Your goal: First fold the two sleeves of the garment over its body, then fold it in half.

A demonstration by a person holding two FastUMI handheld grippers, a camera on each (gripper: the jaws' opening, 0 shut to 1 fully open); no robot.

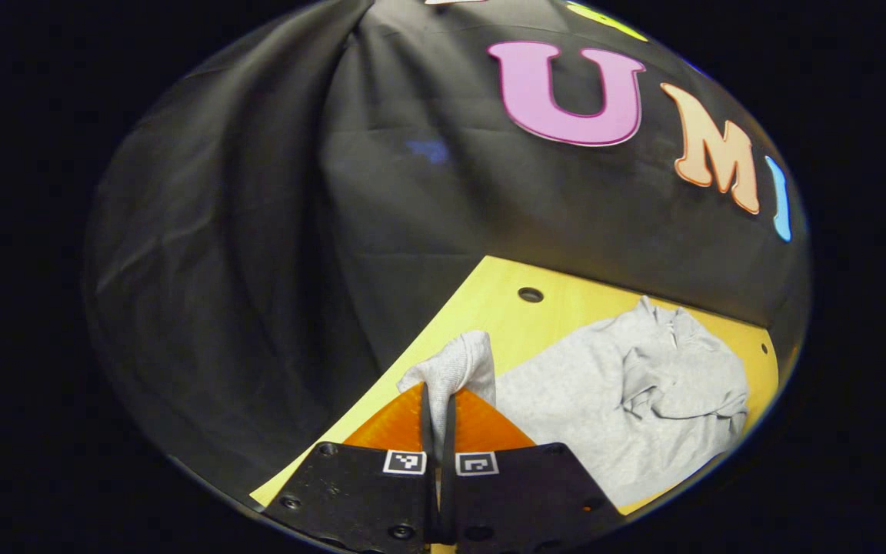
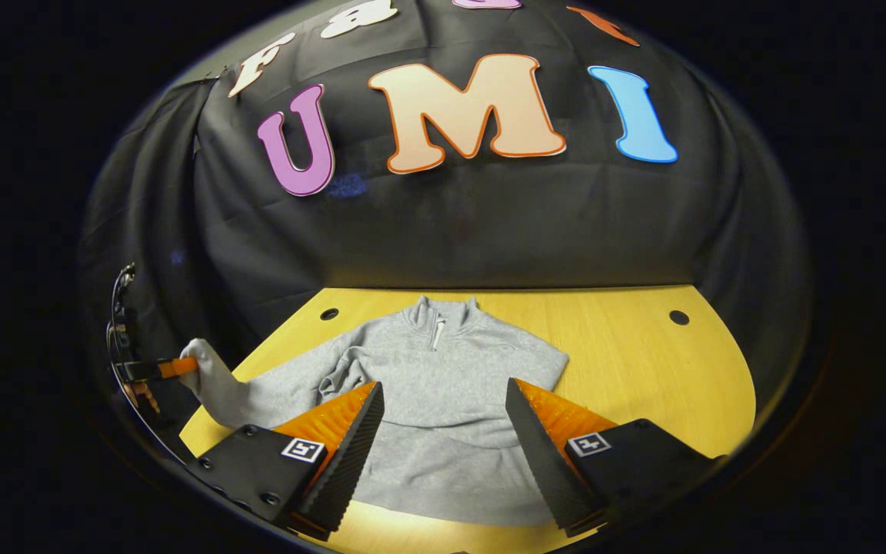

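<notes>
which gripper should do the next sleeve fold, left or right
Left. The left gripper has its jaws shut on the cuff of the grey zip-neck sweatshirt's sleeve, lifted off the yellow wooden table. The right gripper hovers open over the body, holding nothing.

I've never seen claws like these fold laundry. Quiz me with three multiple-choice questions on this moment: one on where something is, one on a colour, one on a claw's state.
1. Where does the sweatshirt lie?
A. on the wooden table
B. on the floor
C. on a hanger

2. What colour is the sweatshirt?
A. red
B. light grey
C. navy

3. What is the left claw doing?
A. hanging open
B. gripping a zip
C. shut on the sleeve cuff

Answers:
1 A, its body is spread on the yellow wood.
2 B, the fabric is pale grey throughout.
3 C, both fingers pinch the lifted cuff, while the right claw hangs open.
</notes>
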